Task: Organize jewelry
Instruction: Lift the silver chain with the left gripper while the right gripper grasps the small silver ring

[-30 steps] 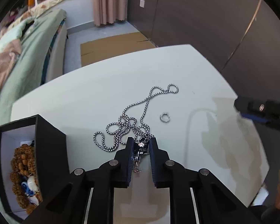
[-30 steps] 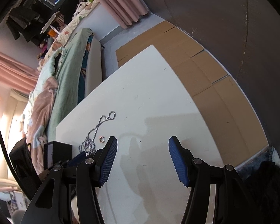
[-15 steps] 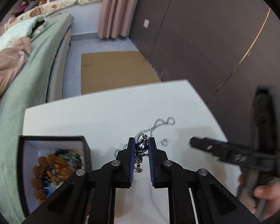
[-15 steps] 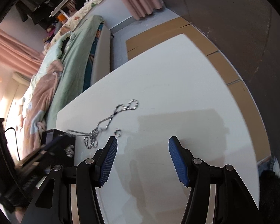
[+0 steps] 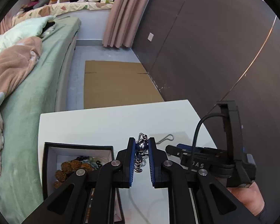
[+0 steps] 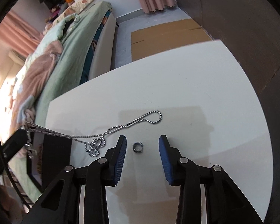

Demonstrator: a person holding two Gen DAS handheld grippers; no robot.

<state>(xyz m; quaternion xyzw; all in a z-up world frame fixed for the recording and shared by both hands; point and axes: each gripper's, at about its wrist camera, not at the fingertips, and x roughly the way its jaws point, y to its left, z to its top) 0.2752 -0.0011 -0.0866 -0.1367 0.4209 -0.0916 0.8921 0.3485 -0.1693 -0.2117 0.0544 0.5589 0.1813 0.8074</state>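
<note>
My left gripper point(image 5: 141, 145) is shut on the pendant of a silver chain necklace point(image 5: 141, 146) and holds it above the white table point(image 5: 102, 125). The chain point(image 6: 132, 124) stretches from the lifted pendant at the left down to the table, its far loop still lying flat. My right gripper point(image 6: 142, 144) is open, low over the table, with a small silver ring point(image 6: 138, 147) lying between its fingertips. The right gripper also shows in the left wrist view point(image 5: 196, 160). A black jewelry box point(image 5: 52, 168) with bead bracelets inside stands left of the left gripper.
The box shows as a dark block at the left in the right wrist view point(image 6: 54, 155). A bed with green and pink bedding point(image 5: 18, 74) runs along the table's left side. Flat cardboard point(image 5: 117, 84) lies on the floor beyond the table. A dark wall point(image 5: 214, 56) is at the right.
My left gripper has lifted the pendant up and toward the box, pulling the chain taut. My right gripper has moved forward so the ring now lies between its fingers.
</note>
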